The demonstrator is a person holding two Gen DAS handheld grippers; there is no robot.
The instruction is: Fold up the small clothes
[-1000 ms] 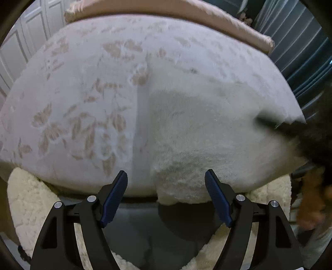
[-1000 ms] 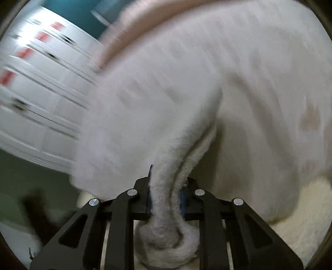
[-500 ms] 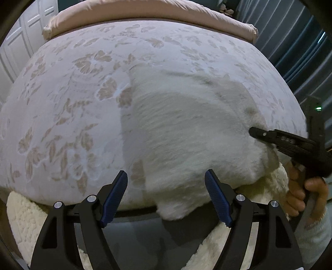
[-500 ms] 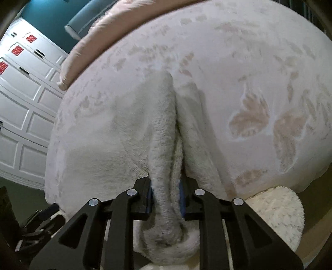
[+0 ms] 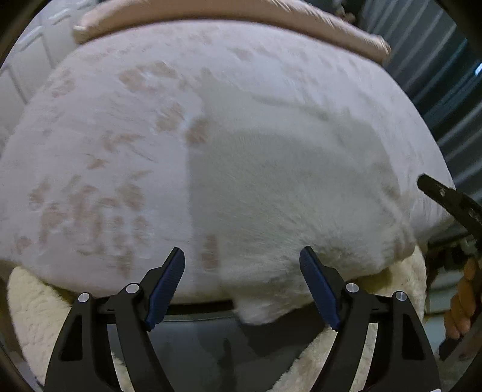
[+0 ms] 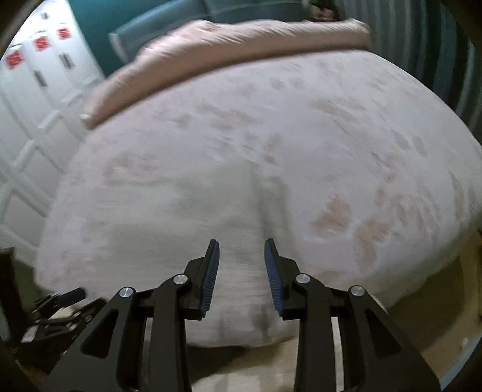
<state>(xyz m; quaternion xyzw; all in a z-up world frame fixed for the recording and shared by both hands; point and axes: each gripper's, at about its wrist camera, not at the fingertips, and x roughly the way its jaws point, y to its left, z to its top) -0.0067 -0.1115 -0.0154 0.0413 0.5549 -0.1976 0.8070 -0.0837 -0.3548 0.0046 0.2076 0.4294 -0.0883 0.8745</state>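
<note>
White fleecy garment (image 5: 286,193): laid flat on the near edge of the flower-patterned bed (image 5: 99,144), one corner hung over the edge. Left hand-held gripper (image 5: 242,289): jaws held wide apart, nothing gripped. Right hand-held gripper (image 6: 242,277): jaws just opened partway, garment released, nothing clamped between them.

A bed (image 6: 301,144) with a pale floral cover fills most of both views. A pink folded quilt (image 6: 229,54) lies along its far edge. White panelled wardrobe doors (image 6: 33,99) stand to one side, beside a teal wall (image 6: 90,27); dark striped curtains (image 5: 446,99) hang opposite. A cream fleecy rug (image 5: 27,301) lies below.
</note>
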